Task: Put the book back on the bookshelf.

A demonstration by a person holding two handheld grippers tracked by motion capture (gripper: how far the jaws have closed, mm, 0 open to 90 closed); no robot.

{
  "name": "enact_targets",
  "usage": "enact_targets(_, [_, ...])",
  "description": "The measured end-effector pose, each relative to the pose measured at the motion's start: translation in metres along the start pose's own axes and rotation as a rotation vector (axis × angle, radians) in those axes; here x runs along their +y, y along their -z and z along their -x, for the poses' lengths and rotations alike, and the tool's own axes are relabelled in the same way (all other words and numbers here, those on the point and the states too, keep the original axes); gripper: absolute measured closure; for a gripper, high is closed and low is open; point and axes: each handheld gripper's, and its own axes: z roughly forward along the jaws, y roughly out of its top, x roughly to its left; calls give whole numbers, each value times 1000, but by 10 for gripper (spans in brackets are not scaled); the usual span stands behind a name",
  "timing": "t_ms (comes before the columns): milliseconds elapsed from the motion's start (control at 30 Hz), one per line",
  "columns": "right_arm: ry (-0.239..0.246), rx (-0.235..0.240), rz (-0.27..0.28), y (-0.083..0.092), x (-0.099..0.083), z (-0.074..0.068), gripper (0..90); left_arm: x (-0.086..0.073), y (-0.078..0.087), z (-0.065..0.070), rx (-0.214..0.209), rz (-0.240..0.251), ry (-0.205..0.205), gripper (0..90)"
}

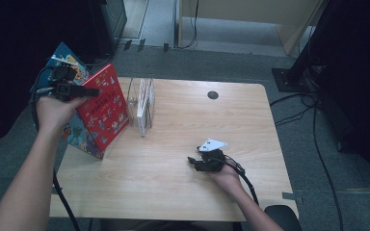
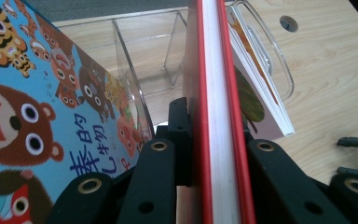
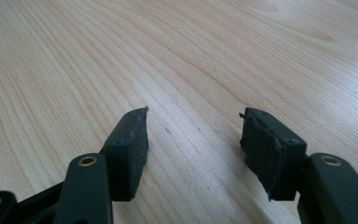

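Observation:
A red picture book (image 1: 105,109) stands tilted at the table's left edge, with my left gripper (image 1: 92,91) shut on its upper edge. In the left gripper view the red covers and white page edge (image 2: 216,93) run up between the two black jaws, which press on both sides. A blue book with cartoon animals (image 2: 32,116) leans just behind the red one (image 1: 76,132). A clear plastic book stand (image 1: 136,98) to the right holds a white-edged book (image 2: 261,98). My right gripper (image 1: 195,162) rests low over the table's middle right, open, with bare wood between its pads (image 3: 130,144).
The wooden table (image 1: 183,183) has a round dark cable hole (image 1: 213,95) at the back. Cables trail from both grippers. Grey floor, black stands and cables surround the table.

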Motion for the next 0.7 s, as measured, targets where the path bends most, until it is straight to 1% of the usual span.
enact_targets(33, [-1,-1,0,0,0,0,413,0,-2,-1,3,0,-1,797])
enact_targets(133, [-1,-1,-1,0,0,0,413,0,-2,-3,-3,5,15,796])
enact_targets(233, [-1,-1,-1,0,0,0,413,1,-2,-4,-6,-16,16,789])
enact_targets(300, [-1,-1,-1,0,0,0,413,2,-1,-5,-8,-36,21,784])
enact_targets(333, [-1,-1,-1,0,0,0,413,2,-1,-5,-1,-47,21,783])
enact_targets(400, [0,0,0,0,0,0,413,4,-1,-6,-8,-70,19,781])
enact_targets(500, [-1,-1,0,0,0,0,413,7,-1,-5,-5,-104,5,777])
enact_targets(533, [-1,-1,0,0,0,0,413,7,-1,-5,-5,-104,5,776])
enact_targets(600, [0,-1,0,0,0,0,413,10,-2,-4,-12,-152,1,768])
enact_targets(633, [0,0,0,0,0,0,413,11,-2,-4,-11,-152,-12,765])
enact_targets(667, [-1,-1,0,0,0,0,413,11,-3,-3,-7,-169,-1,772])
enact_targets(700, [0,-1,0,0,0,0,413,12,-3,-4,-13,-187,11,773])
